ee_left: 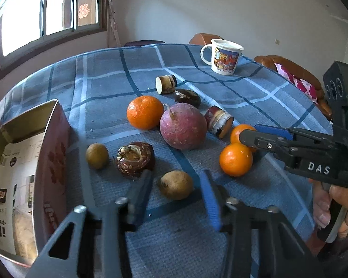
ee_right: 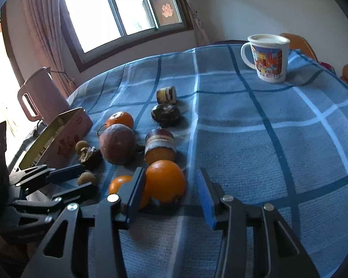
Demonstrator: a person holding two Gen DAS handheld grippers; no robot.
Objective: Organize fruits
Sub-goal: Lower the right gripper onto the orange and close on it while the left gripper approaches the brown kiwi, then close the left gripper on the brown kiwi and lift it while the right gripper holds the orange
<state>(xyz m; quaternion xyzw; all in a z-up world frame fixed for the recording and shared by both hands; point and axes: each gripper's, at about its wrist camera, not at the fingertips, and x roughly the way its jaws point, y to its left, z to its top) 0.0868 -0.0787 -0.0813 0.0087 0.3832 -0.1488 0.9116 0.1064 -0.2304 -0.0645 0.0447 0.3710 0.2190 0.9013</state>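
1. Desk [ee_left: 104,81], under a blue checked cloth, carries everything listed below.
2. Open pink box [ee_left: 51,139] stands at the desk's left edge. The left wrist view looks down into it; the right wrist view shows only its outer wall and rim.
3. Pink jug [ee_right: 44,92] stands behind the box and appears in the right wrist view alone.
4. Left tool [ee_left: 176,176]: jaws apart and unclenched, straddling the near longan [ee_left: 176,184] with a slim gap on each side.
5. Right tool [ee_right: 170,172]: jaws apart, around a small mandarin [ee_right: 165,180]. One pad lies at its side and the other stands clear, so nothing is grasped. The hand [ee_left: 336,203] on its grip shows only in the left wrist view.
6. Printed mug [ee_left: 222,58] stands upright at the far right, well apart from the fruit.
7. Passion fruit [ee_left: 183,129] lies at the centre of the cluster, with a large mandarin [ee_left: 145,112] just beside it.
8. Second small mandarin [ee_right: 120,185] lies just outside the right tool's jaws.
9. Two sugarcane pieces lie on their sides, one far [ee_left: 165,83] and one beside the passion fruit [ee_left: 218,120].
10. Two water chestnuts, one near [ee_left: 135,158] and one far [ee_left: 188,97].
11. Far longan [ee_left: 97,155] lies near the box wall.
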